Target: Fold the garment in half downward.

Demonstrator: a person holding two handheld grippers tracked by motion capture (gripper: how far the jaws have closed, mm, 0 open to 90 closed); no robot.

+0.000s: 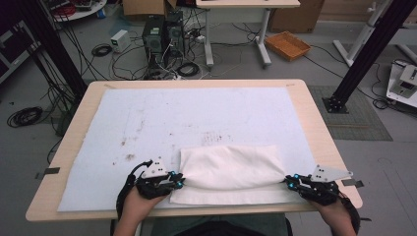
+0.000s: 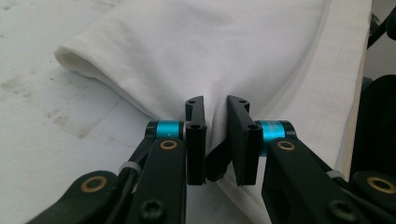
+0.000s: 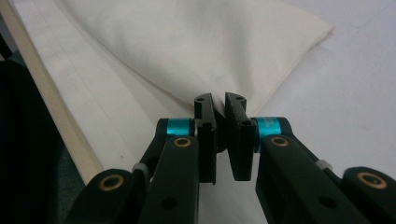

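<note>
High view: a light wooden table (image 1: 314, 123) carries a large, faintly stained white sheet (image 1: 147, 123) spread over most of its top, and on the near part of that sheet lies a folded white cloth (image 1: 231, 167), puffed up like a soft pad over a flatter layer that reaches almost to the table's near edge. The person's left hand (image 1: 135, 209) holds the black left gripper (image 1: 180, 180) at the cloth's left end, and the right hand (image 1: 339, 214) holds the black right gripper (image 1: 289, 182) at its right end; both touch the fabric, and each carries a grey three-cornered plate on top. Left gripper view shows the two black jaws, with turquoise collars behind them, drawn close together with a pinch of the cloth's (image 2: 224, 51) edge caught between them, the fabric pulling into a crease at the tips; the rolled fold of the cloth runs off to the upper left over the sheet (image 2: 42, 116). Right gripper view shows the same: its jaws are nearly together and clamped on a corner of the cloth (image 3: 201, 42), which spreads away from the tips, with the flat lower layer and the table's wooden edge (image 3: 51, 112) to the left. Beyond the table, the floor holds cables, computer towers (image 1: 162, 34) and an orange tray (image 1: 287, 45).
</note>
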